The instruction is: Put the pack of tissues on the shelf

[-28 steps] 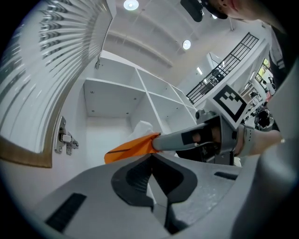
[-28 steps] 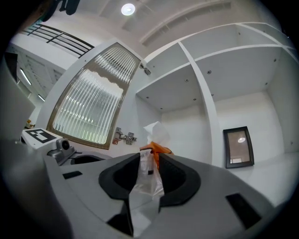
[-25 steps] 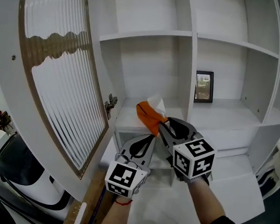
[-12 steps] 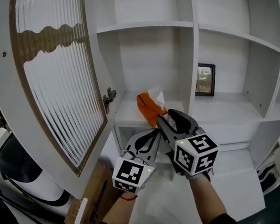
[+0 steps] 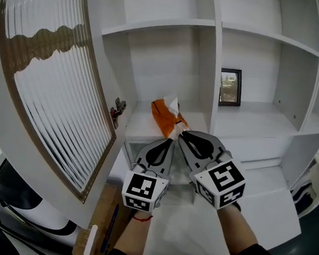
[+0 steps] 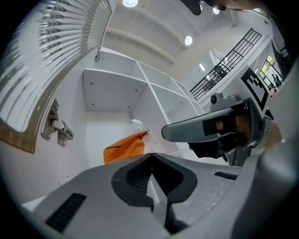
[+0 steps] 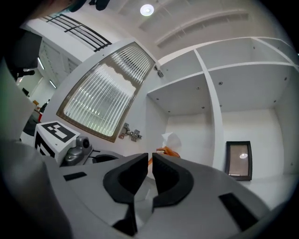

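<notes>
The orange pack of tissues [image 5: 165,117], a white tissue sticking out of its top, lies on the white shelf [image 5: 142,130] of the open cabinet bay, held by nothing. My right gripper [image 5: 183,134] sits just in front of the pack; its jaws are closing to a narrow slit with nothing between them. In the right gripper view the pack [image 7: 169,150] peeks above the gripper [image 7: 150,157]. My left gripper [image 5: 164,145] hangs beside it, a little lower, shut and empty. In the left gripper view the pack [image 6: 124,149] lies beyond the shut tips [image 6: 150,157].
The cabinet door [image 5: 48,78] with ribbed glass stands swung open at the left, its hinge [image 5: 117,109] on the bay's side wall. A small dark picture frame [image 5: 231,87] stands in the bay to the right. More white shelves rise above and to the right.
My right gripper, shut on the pack a second ago, opened wide, left it on the shelf, drew back slightly and has nearly closed again. The left gripper stayed shut.
</notes>
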Motion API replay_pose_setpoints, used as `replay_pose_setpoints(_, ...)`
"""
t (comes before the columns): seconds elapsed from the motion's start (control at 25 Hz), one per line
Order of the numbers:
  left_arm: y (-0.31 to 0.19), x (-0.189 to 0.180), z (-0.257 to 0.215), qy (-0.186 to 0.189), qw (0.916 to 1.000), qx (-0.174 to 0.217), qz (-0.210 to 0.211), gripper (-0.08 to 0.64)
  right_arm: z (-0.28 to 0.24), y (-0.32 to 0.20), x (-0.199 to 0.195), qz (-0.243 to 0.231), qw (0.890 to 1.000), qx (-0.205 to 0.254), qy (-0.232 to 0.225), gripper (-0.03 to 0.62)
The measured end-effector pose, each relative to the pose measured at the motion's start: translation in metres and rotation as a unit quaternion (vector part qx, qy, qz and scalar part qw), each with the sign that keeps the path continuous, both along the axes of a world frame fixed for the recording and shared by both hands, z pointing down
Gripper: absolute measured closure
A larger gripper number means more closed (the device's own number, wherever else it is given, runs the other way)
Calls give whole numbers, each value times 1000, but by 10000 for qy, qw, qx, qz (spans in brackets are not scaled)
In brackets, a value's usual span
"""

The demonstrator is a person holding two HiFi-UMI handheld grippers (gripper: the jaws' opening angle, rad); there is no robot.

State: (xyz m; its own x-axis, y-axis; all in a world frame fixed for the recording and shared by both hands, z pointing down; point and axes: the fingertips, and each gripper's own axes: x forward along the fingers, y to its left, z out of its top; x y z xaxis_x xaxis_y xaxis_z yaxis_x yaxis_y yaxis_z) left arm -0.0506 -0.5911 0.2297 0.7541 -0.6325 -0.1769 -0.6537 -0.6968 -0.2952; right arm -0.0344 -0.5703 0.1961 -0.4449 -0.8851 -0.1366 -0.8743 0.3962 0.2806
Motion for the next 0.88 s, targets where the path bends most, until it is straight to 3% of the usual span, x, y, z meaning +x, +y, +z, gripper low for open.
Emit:
replay_pose_setpoints(0.32, -4, -5, -3, 120, 9999, -3, -42, 554, 10, -21, -5, 209, 9993, -189, 234, 568)
replay_pose_setpoints(0.88, 16, -64, -20, 316, 9971, 304, -619, 554, 14, -55, -10, 388, 9976, -435, 373, 568)
